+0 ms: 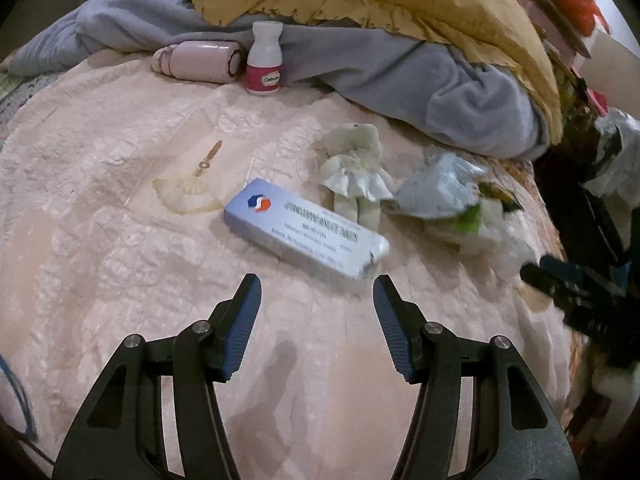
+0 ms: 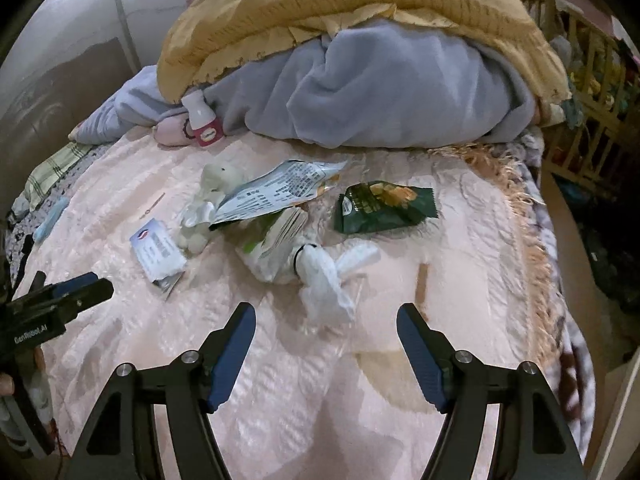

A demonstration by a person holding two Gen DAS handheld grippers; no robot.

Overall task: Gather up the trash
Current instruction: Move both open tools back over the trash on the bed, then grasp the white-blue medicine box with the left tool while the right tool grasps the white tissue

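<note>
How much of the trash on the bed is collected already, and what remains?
Nothing looks collected yet. Both grippers, left and right, are empty; the right fingers are opening above the white tissue. Still on the bed: the box, the silver wrapper and the green bag.

bedspread (image 1: 120, 240): pale pink cloth, quilted, slight sheen | box (image 1: 306, 228): glossy card | green snack bag (image 2: 384, 208): shiny crinkled foil | bottle (image 1: 265, 58): smooth white plastic | grey blanket (image 2: 380, 92): matt fleece | yellow blanket (image 2: 340, 4): ribbed knit | teddy (image 1: 358, 168): plush
</note>
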